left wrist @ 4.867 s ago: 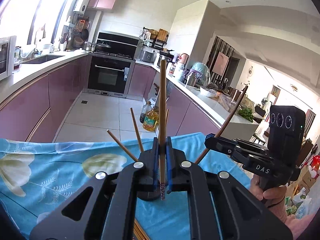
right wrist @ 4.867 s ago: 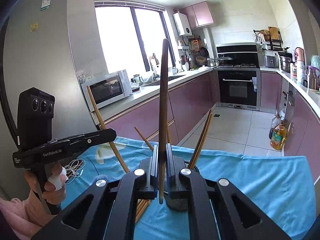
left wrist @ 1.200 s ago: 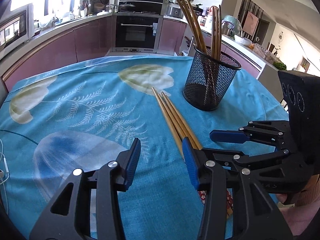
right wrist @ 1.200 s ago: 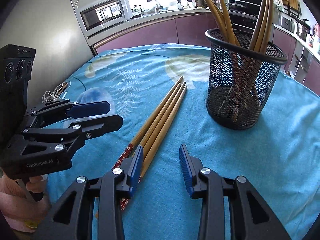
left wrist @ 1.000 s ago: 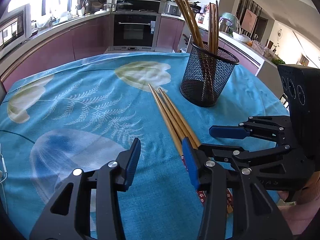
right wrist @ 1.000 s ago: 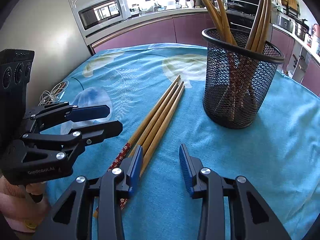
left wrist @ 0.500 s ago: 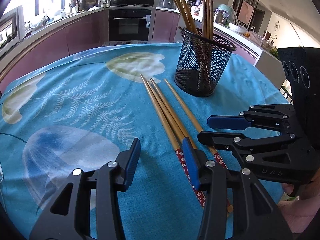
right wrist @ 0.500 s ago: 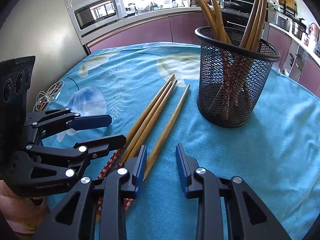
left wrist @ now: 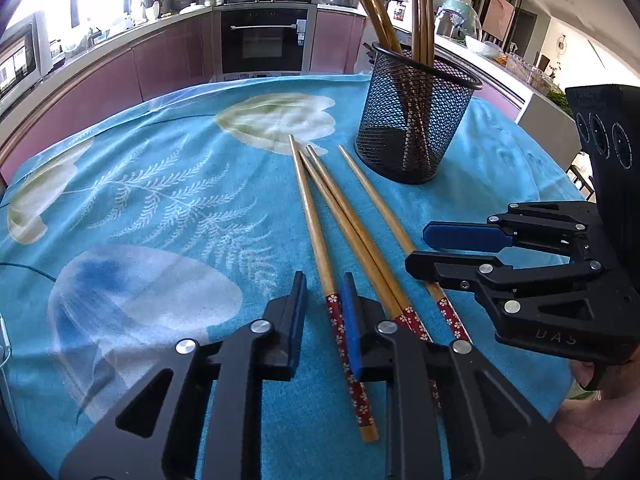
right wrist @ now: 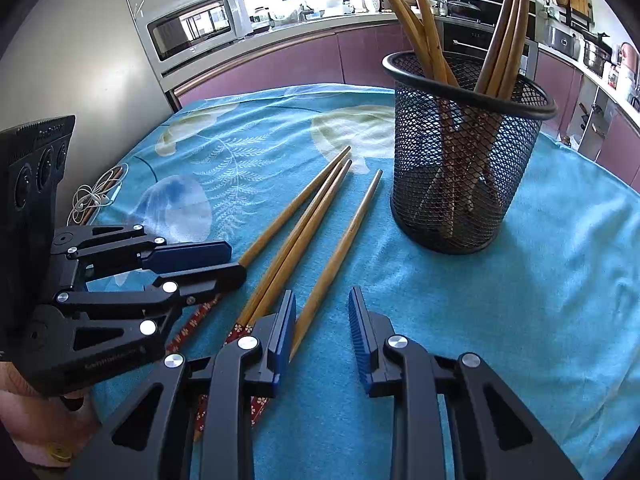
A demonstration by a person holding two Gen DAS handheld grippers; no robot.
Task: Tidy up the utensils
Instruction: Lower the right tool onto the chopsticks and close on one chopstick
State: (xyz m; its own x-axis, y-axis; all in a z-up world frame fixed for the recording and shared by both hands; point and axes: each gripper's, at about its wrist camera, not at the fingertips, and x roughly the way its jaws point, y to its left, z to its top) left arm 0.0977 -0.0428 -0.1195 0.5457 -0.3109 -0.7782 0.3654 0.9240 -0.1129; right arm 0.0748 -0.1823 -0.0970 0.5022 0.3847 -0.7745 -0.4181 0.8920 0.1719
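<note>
Left wrist: left gripper point(left wrist: 324, 304) jaws closing on leftmost chopstick point(left wrist: 316, 232), open a second ago; pickup for holder point(left wrist: 416, 120) starting

Both chopsticks held upright a few seconds ago are gone from the jaws, and each hand-held gripper now points down at the surface. The left hand-held gripper point(left wrist: 324, 312) is closing around the leftmost chopstick point(left wrist: 316, 232), which has slid apart from the bundle. The rightmost chopstick point(right wrist: 340, 248) has also split off, lying between the narrowed jaws of the right hand-held gripper point(right wrist: 322, 320).
</note>
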